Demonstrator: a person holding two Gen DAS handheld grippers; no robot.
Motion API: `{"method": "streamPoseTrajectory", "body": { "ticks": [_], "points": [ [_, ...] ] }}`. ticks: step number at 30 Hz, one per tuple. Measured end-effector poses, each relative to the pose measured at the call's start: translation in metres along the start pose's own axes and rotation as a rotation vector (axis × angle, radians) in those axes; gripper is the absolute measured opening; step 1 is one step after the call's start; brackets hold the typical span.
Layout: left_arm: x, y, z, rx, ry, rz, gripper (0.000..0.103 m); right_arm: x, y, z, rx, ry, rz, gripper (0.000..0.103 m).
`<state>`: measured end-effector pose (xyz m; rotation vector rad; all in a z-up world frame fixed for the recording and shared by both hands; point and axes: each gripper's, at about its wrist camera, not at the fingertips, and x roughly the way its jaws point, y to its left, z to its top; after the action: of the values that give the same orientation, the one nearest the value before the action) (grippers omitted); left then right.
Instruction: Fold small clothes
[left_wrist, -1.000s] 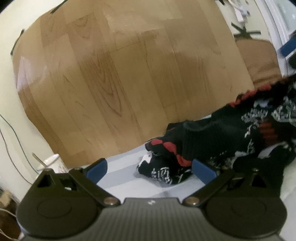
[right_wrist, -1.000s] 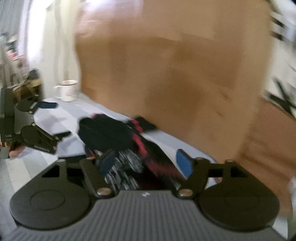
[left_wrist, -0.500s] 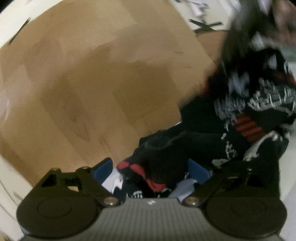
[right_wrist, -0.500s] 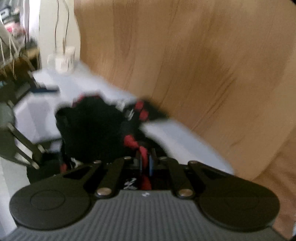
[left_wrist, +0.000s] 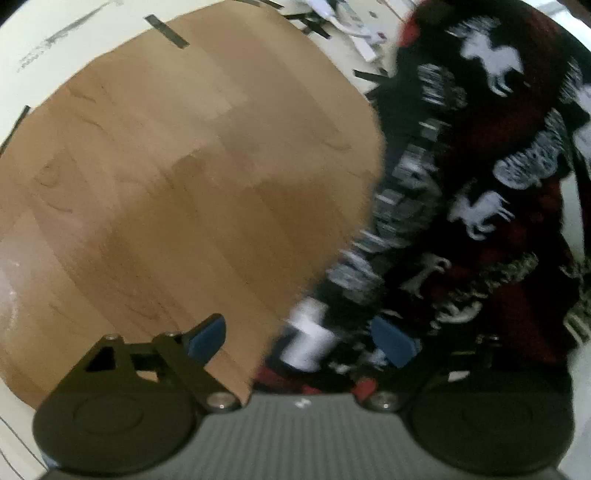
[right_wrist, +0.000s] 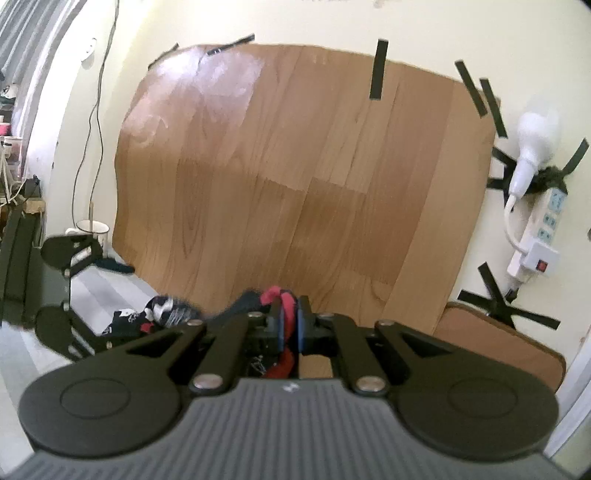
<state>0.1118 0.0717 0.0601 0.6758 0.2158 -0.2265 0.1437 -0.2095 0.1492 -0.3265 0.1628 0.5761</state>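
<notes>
right gripper (right_wrist: 290, 320) clamped on garment (right_wrist: 284, 302) red hem | left gripper (left_wrist: 303, 338) apart, garment's animal print visible

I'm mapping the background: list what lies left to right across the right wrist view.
Open left gripper → white mug → wood-grain board taped to the wall → white bulb-shaped lamp → white power strip.

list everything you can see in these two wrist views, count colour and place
garment: one, black with red and white print, hanging at the right of the left wrist view
wood-look sheet: one, brown, taped to the wall
cup: one, white, far left by the wall
power strip: one, white, on the wall at right
left gripper: one, black with blue pads, open
right gripper: one, black, shut on the garment's red edge
</notes>
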Motion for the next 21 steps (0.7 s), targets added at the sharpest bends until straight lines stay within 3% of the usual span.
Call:
{"method": "streamPoseTrajectory", "body": {
  "ticks": [3,5,10,12,13,14,16,17,21],
  "points": [
    [0.009,0.012,0.005,0.014,0.007,-0.001,0.095,-0.009,0.002,-0.003,-0.020,-0.021,0.010,0.009],
    [0.020,0.011,0.009,0.029,0.019,-0.042,0.102,-0.011,0.004,-0.003,-0.043,-0.037,0.015,0.009],
    [0.051,-0.006,0.012,0.068,0.046,-0.165,0.103,-0.017,0.013,-0.003,-0.092,-0.087,0.021,0.009],
    [0.065,-0.018,0.008,0.085,0.074,-0.182,0.103,-0.023,0.014,-0.003,-0.085,-0.098,0.019,0.009],
    [0.073,-0.023,0.006,0.095,0.089,-0.176,0.095,-0.026,0.013,-0.003,-0.080,-0.107,0.017,0.009],
    [0.080,-0.028,0.003,0.108,0.108,-0.156,0.069,-0.029,0.012,-0.002,-0.079,-0.117,0.011,0.009],
    [0.088,-0.027,0.002,0.097,0.146,-0.088,0.035,-0.033,0.011,0.000,-0.090,-0.135,-0.017,0.009],
    [0.086,-0.022,0.005,0.074,0.151,-0.064,0.024,-0.035,0.009,0.001,-0.089,-0.135,-0.032,0.009],
    [0.053,0.017,0.029,-0.049,0.115,0.045,0.021,-0.041,0.001,0.008,-0.069,-0.156,-0.082,0.009]
  ]
}}
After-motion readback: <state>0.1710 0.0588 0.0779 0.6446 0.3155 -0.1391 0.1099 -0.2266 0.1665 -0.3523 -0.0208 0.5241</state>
